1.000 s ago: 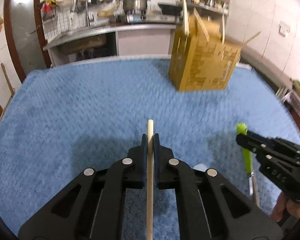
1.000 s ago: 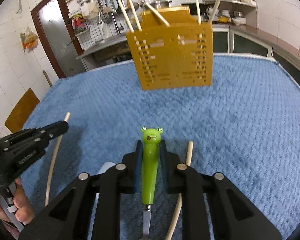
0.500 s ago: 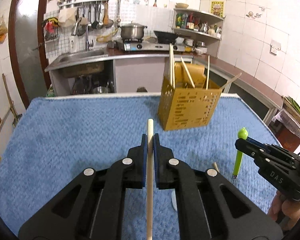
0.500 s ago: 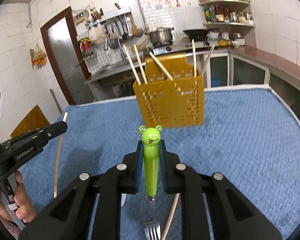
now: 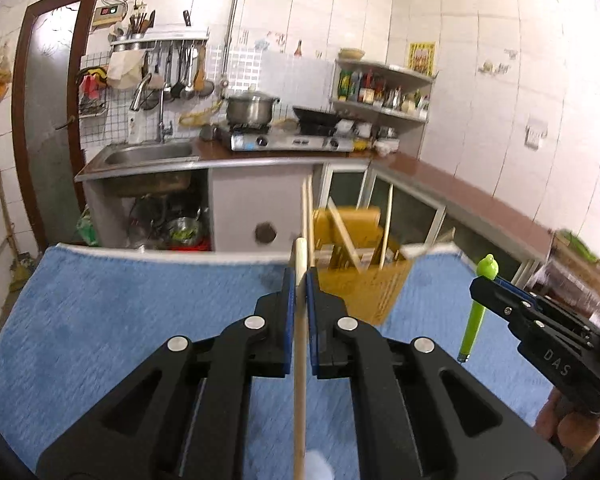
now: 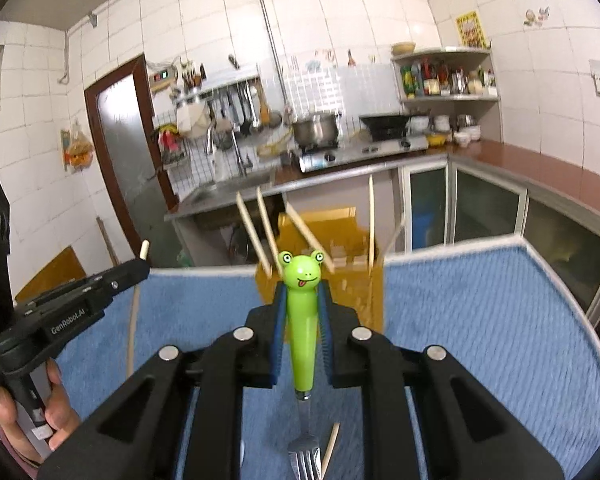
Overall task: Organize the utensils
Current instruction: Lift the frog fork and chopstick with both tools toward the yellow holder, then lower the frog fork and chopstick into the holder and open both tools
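Observation:
My left gripper (image 5: pixel 299 280) is shut on a wooden chopstick (image 5: pixel 299 360), held upright above the blue mat (image 5: pixel 120 312). My right gripper (image 6: pixel 302 300) is shut on a fork with a green frog handle (image 6: pixel 302 320), tines down. The yellow slotted utensil holder (image 5: pixel 366 272) stands at the mat's far edge, just beyond both grippers, with several chopsticks leaning in it; it also shows in the right wrist view (image 6: pixel 340 248). The right gripper with the fork shows at the right of the left wrist view (image 5: pixel 484 292). The left gripper shows at the left of the right wrist view (image 6: pixel 136 270).
Another chopstick (image 6: pixel 330 446) lies on the mat (image 6: pixel 480 320) under the fork. Behind the table are a kitchen counter with a sink (image 5: pixel 148 156), a stove with a pot (image 5: pixel 252 108) and a corner shelf (image 5: pixel 380 92).
Both grippers have risen and tilted up with their utensils. The holder now sits lower in both views and more of the kitchen shows behind it.

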`<state>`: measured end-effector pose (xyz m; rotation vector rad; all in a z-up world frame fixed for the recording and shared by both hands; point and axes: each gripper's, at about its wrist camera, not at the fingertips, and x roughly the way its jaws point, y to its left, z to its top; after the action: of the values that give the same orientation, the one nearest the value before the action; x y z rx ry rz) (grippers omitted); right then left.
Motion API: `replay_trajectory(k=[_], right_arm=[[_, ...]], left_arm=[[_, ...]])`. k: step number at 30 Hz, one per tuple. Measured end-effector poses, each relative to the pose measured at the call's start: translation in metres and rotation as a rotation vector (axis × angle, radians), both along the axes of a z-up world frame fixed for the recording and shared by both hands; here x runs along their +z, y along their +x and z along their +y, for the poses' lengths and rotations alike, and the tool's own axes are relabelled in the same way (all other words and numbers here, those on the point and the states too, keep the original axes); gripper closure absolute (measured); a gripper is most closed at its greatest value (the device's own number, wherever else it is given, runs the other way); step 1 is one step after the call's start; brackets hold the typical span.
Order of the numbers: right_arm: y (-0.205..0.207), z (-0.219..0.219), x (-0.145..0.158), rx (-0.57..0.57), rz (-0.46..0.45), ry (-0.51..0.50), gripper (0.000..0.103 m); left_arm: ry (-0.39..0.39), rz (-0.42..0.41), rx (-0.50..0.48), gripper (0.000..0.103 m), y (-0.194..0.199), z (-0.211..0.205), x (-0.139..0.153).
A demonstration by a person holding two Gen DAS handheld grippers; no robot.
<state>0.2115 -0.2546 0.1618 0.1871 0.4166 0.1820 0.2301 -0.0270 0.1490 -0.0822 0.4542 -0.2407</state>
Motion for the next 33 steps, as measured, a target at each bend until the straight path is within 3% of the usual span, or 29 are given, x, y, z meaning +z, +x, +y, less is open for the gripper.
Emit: replay_trajectory(k=[8,13,19,24,33], right_arm=[[0.044,-0.010,0.055,-0.053,-0.153,-0.002,0.087],[0.073,-0.008,0.073,-0.086,-0.232,-0.040,0.087],[0.107,-0.012,0.069,-0.117,-0.291,-0.085,0.087],[0.129,-0.019,0.062,-0.118,-0.301,-0.047,0.087],[0.148,-0.008,0.044,-0.110,-0.343,-0.092,0.087]], left_arm=[[-0.074,-0.154,-0.002,0.098,0.038,-0.024,0.048],[-0.105,-0.242,-0.005,0.098,0.067,-0.041,0.066],[-0.091,-0.288,-0.006,0.098,0.105,-0.061,0.069],[-0.101,-0.309,-0.012,0.098,0.133,-0.069,0.066],[-0.057,-0.401,0.067,0.098,0.174,-0.085,0.047]])
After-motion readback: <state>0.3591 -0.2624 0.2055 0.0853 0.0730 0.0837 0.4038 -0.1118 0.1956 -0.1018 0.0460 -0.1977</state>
